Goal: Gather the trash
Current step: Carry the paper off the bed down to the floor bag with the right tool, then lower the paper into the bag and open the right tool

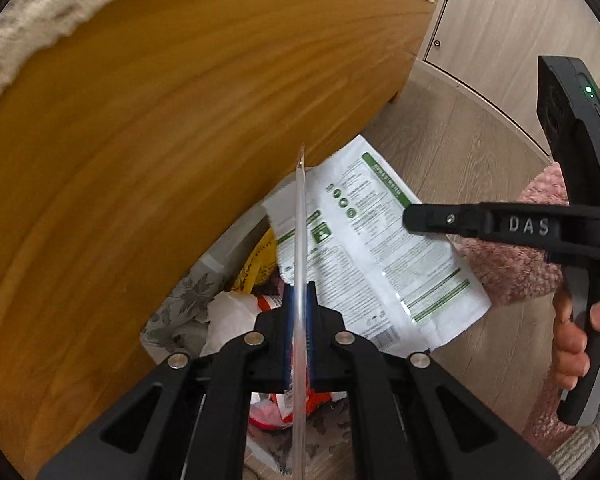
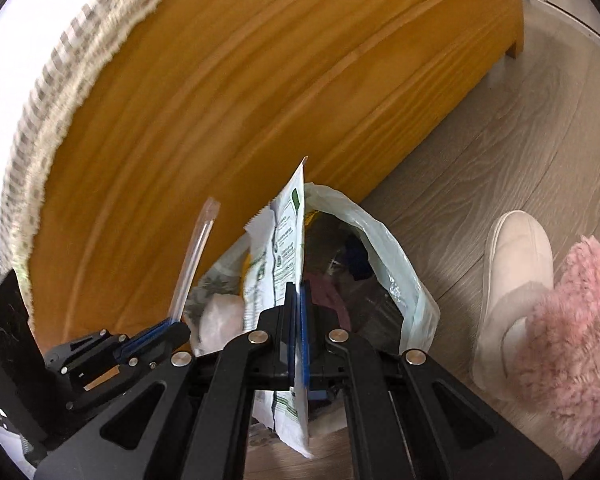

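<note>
Left tool (image 1: 299, 300) gripping clear wrapper (image 1: 300, 216), bag rim (image 2: 384, 232) beside bed board (image 2: 260, 80)

The left gripper (image 1: 299, 300) pinches a clear plastic strip (image 1: 300, 216) above the open trash bag (image 1: 188, 300) beside a wooden bed frame (image 1: 160, 140), while the right gripper (image 1: 410, 218) clamps a white-and-green printed wrapper (image 1: 380, 264).
</note>
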Available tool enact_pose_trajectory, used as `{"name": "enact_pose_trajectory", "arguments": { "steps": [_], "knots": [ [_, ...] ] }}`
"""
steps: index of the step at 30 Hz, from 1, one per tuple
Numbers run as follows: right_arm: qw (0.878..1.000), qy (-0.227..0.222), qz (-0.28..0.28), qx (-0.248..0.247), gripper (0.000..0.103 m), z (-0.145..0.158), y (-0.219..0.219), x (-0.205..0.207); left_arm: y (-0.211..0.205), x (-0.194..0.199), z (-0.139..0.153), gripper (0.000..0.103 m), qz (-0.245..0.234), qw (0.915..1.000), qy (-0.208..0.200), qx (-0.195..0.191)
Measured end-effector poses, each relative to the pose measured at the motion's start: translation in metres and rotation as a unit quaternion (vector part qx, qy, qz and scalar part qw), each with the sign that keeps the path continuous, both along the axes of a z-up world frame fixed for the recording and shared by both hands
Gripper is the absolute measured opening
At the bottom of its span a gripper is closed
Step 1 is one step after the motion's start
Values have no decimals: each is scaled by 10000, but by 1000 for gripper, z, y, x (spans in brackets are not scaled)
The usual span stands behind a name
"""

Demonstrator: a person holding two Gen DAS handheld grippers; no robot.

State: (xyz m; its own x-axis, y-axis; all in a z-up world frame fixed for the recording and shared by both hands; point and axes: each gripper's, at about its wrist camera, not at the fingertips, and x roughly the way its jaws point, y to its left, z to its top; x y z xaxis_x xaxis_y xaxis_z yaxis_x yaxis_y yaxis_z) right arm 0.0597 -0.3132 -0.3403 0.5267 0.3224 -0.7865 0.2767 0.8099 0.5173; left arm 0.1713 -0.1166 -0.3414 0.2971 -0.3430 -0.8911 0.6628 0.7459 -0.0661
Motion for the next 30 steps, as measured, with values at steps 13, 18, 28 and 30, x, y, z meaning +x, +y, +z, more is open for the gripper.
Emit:
{"name": "enact_pose_trajectory", "arguments": {
  "steps": [13,18,28,30],
  "knots": [
    [9996,150,-102,-222,2,6,-4,1,-8,20,-27,6,291,9979,561,144],
    [9992,296,-79,-256,2,-3,-2,5,-8,22,-23,42,309,9974,652,-45],
    [9979,419,-34,-489,2,-16,2,8,8,25,-24,49,602,9955,735,-69],
    [9975,444,-14,-544,2,-18,3,9,9,25,-24,49,619,9956,697,24]
  ]
}}
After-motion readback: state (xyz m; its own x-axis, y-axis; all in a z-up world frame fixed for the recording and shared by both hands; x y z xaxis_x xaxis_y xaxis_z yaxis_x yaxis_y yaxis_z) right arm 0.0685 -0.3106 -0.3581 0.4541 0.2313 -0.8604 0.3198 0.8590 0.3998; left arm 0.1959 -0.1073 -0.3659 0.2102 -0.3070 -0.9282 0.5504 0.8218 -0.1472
